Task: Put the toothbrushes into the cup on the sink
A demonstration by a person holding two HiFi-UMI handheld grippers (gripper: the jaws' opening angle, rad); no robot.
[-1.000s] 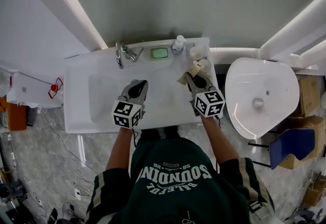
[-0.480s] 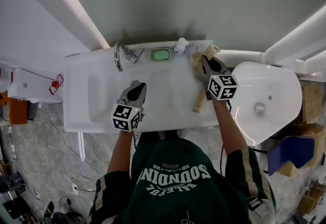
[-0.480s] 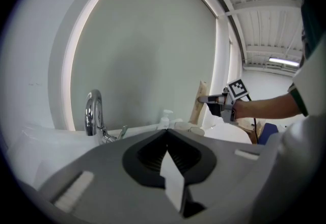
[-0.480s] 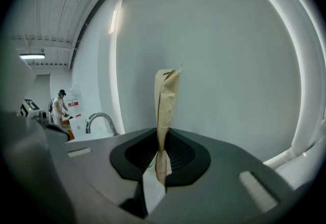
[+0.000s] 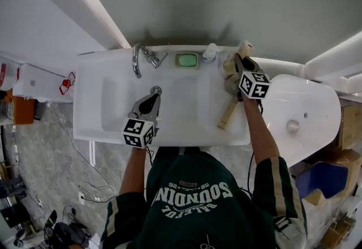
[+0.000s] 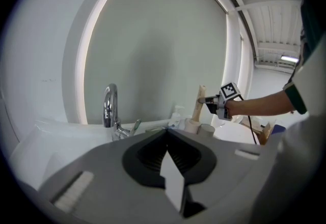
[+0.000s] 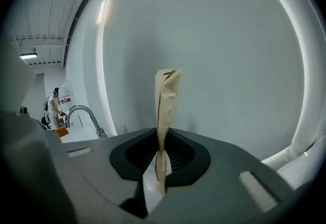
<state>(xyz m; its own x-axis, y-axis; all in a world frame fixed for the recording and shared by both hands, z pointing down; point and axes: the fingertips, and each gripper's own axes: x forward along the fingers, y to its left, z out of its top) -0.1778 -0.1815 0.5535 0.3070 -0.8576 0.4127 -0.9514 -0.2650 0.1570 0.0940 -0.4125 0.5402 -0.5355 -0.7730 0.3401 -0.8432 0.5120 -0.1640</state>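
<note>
Since a second earlier, the right gripper (image 5: 240, 65) had travelled from the front of the basin to the back right corner of the sink (image 5: 113, 123), taking one paper-wrapped toothbrush (image 7: 166, 106) with it.

The sink filled the middle of the head view, with the tap, a soap dish and a bottle along its back edge. The left gripper (image 5: 150, 101) hung over the basin with its jaws together and nothing between them.

The right gripper was clamped on the lower part of the wrapped toothbrush, which stood upright just over the cup (image 6: 192, 125). Whether its bottom end was already inside the rim could not be told.

A second wrapped toothbrush (image 5: 228, 114) lay on the sink's right rim, near the front and apart from the cup.

By this reading the task was under halfway: the first toothbrush was not yet released and the second was untouched.
</note>
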